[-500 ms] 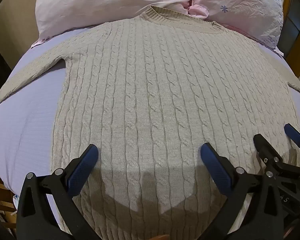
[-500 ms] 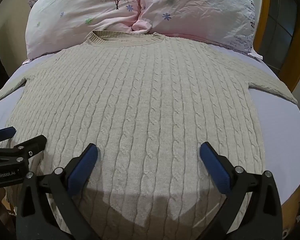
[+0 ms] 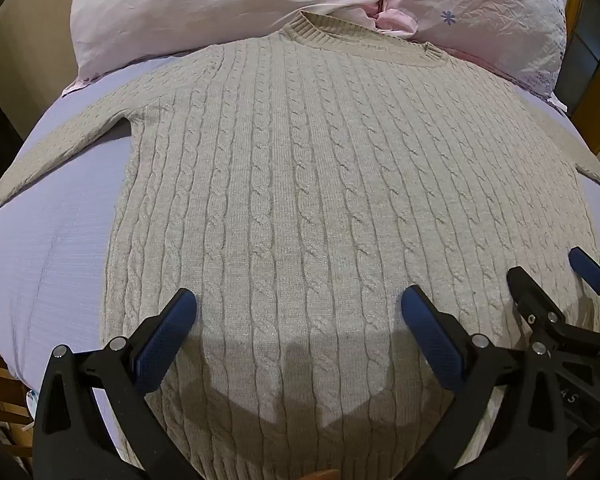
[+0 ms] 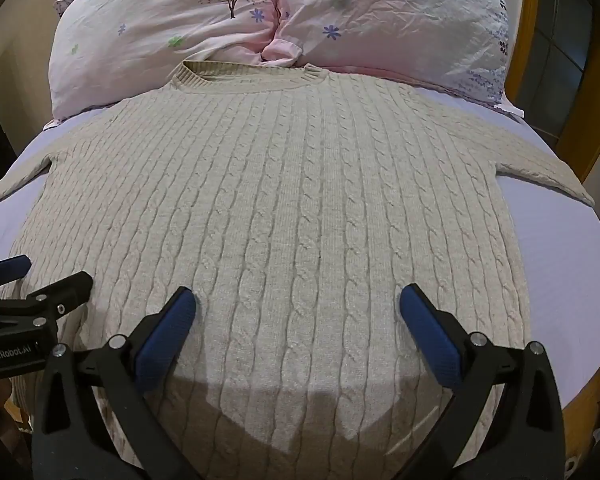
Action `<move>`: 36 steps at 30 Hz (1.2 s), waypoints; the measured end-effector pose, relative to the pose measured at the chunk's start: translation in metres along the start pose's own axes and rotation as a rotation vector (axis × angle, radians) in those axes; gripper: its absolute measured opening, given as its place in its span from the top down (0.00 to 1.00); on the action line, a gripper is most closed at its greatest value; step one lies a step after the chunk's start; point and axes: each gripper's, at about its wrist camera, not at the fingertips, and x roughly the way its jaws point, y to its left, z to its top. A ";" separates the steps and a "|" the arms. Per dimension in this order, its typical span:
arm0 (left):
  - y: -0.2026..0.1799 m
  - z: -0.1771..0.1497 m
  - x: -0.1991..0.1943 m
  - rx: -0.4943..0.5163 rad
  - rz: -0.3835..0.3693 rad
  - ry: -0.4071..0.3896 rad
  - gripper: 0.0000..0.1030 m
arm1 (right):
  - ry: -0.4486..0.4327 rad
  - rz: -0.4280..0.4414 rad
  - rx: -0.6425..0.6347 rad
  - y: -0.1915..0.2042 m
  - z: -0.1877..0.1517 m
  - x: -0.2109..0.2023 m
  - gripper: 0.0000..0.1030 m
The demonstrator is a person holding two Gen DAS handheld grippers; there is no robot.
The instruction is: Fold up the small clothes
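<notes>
A beige cable-knit sweater (image 3: 320, 184) lies flat, front up, on a lavender bed sheet (image 3: 48, 256), collar toward the pillows and both sleeves spread out to the sides. It also shows in the right wrist view (image 4: 300, 200). My left gripper (image 3: 298, 312) is open and empty, hovering over the sweater's lower left part. My right gripper (image 4: 298, 312) is open and empty over the lower right part. Each gripper shows at the edge of the other's view: the right one (image 3: 556, 276) and the left one (image 4: 36, 276).
Two pink floral pillows (image 4: 172, 20) (image 4: 400, 20) lie at the head of the bed behind the collar. A wooden bed frame (image 4: 596, 92) runs along the right side. The sheet (image 4: 564, 248) shows beside the sweater on both sides.
Both views have shifted slightly; the grippers have barely moved and stay open. The sweater has not moved.
</notes>
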 end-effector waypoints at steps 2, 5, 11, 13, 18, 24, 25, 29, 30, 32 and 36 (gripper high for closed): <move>0.000 0.000 0.000 0.000 0.000 0.000 0.01 | 0.000 0.000 0.001 0.000 0.000 0.000 0.02; 0.000 0.000 0.000 0.000 0.000 0.000 0.01 | 0.001 0.000 0.001 0.000 0.000 0.000 0.02; 0.000 0.000 0.000 0.000 0.000 0.000 0.01 | 0.001 0.000 0.000 0.000 0.000 0.000 0.02; 0.000 0.000 0.000 0.000 0.000 0.000 0.01 | 0.001 0.000 0.001 0.000 0.000 -0.001 0.02; 0.000 0.000 0.000 0.000 0.000 0.000 0.01 | 0.001 -0.001 0.001 -0.001 0.000 0.000 0.02; 0.000 0.000 0.000 0.000 0.000 0.000 0.01 | 0.002 0.000 0.001 -0.001 0.000 0.001 0.02; 0.000 0.000 0.000 0.001 0.000 -0.001 0.01 | 0.002 0.000 0.001 -0.001 0.000 0.001 0.02; 0.000 0.000 0.000 0.001 0.000 0.000 0.01 | 0.002 0.000 0.001 -0.001 0.000 0.001 0.02; 0.000 0.000 0.000 0.001 0.001 0.000 0.01 | 0.003 0.000 0.001 -0.001 0.000 0.001 0.02; 0.000 0.000 0.000 0.001 0.001 0.000 0.01 | 0.003 -0.001 0.001 -0.001 0.000 0.002 0.02; 0.000 0.000 0.000 0.000 0.001 0.000 0.01 | 0.003 -0.001 0.001 -0.001 0.000 0.002 0.02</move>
